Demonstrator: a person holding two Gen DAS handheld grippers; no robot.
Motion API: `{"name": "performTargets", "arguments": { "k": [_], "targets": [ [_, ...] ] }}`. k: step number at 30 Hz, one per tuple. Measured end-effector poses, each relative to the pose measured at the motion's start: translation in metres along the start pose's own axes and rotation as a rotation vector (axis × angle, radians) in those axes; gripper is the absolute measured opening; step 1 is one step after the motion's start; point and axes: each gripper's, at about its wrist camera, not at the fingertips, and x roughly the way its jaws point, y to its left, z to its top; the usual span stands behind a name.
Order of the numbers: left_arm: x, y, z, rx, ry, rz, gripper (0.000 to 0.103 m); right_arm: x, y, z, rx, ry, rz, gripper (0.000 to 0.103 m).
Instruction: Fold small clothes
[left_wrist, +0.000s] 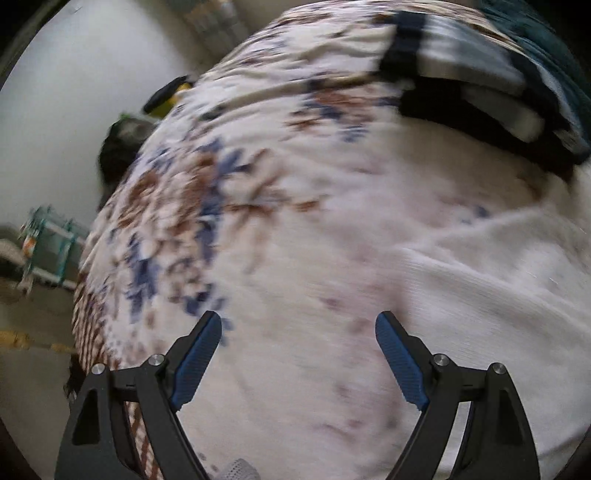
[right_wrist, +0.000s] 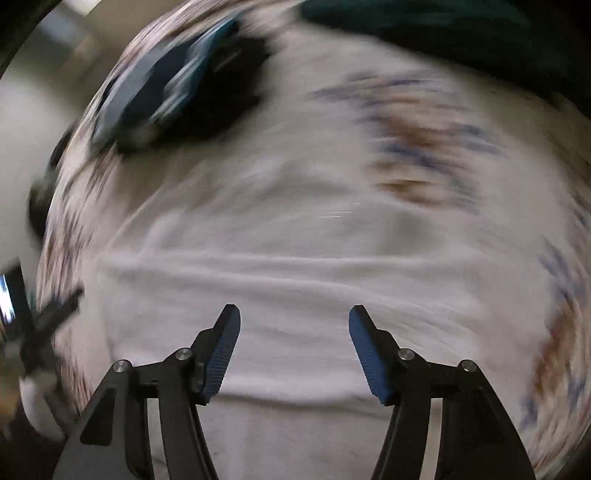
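A white ribbed garment (left_wrist: 480, 295) lies spread on a bed with a floral cover (left_wrist: 177, 206). In the left wrist view it fills the lower right. My left gripper (left_wrist: 299, 325) is open and empty above the cover, just left of the garment's edge. In the right wrist view the same white garment (right_wrist: 288, 280) lies flat with soft creases across it. My right gripper (right_wrist: 293, 317) is open and empty, hovering over its middle. Both views are blurred by motion.
A stack of folded dark and striped clothes (left_wrist: 480, 85) sits at the far side of the bed; it also shows in the right wrist view (right_wrist: 177, 85). A dark teal cloth (right_wrist: 461, 37) lies at the far right. The bed edge and floor (left_wrist: 37, 369) are to the left.
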Motion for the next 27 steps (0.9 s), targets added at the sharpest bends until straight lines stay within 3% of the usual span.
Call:
{"name": "performTargets", "arguments": {
  "k": [4,5,6,7,9,14,16,17,20,22,23,24,27],
  "targets": [
    [0.018,0.024,0.004,-0.072,0.044,0.026,0.085,0.079,0.041,0.024,-0.169,0.177,-0.042,0.063],
    [0.020,0.029,0.005,-0.089,0.046,0.029,0.085,0.093,0.046,0.025,-0.189,0.209,-0.053,0.060],
    [0.022,0.032,0.005,-0.099,0.048,0.027,0.085,0.098,0.050,0.024,-0.220,0.220,-0.055,0.051],
    [0.023,0.034,0.004,-0.106,0.051,0.024,0.085,0.100,0.056,0.022,-0.267,0.213,-0.067,0.044],
    [0.024,0.035,0.004,-0.112,0.055,0.010,0.085,0.093,0.058,0.020,-0.289,0.187,-0.095,0.005],
    [0.017,0.016,0.010,-0.091,0.045,-0.052,0.085,0.058,0.024,0.022,-0.174,0.097,-0.147,0.000],
    [0.015,0.004,0.016,-0.065,0.039,-0.060,0.085,0.053,0.008,0.023,-0.155,0.082,-0.229,0.000],
    [0.014,0.000,0.019,-0.059,0.038,-0.070,0.085,0.053,-0.005,0.024,-0.108,0.101,-0.219,0.000],
    [0.014,-0.013,0.027,-0.021,0.022,-0.059,0.085,0.057,-0.033,0.024,0.023,0.197,-0.075,0.001],
    [0.014,-0.016,0.030,-0.002,0.014,-0.048,0.085,0.040,-0.047,0.025,0.042,0.179,-0.083,0.005],
    [0.013,-0.016,0.031,0.002,0.007,-0.043,0.085,0.031,-0.058,0.025,0.060,0.167,-0.098,0.014],
    [0.011,-0.015,0.032,0.003,-0.001,-0.038,0.085,0.016,-0.071,0.024,0.098,0.147,-0.104,0.030],
    [0.005,-0.017,0.031,0.002,-0.026,-0.033,0.085,-0.029,-0.111,0.015,0.224,0.063,-0.073,0.047]
  ]
}}
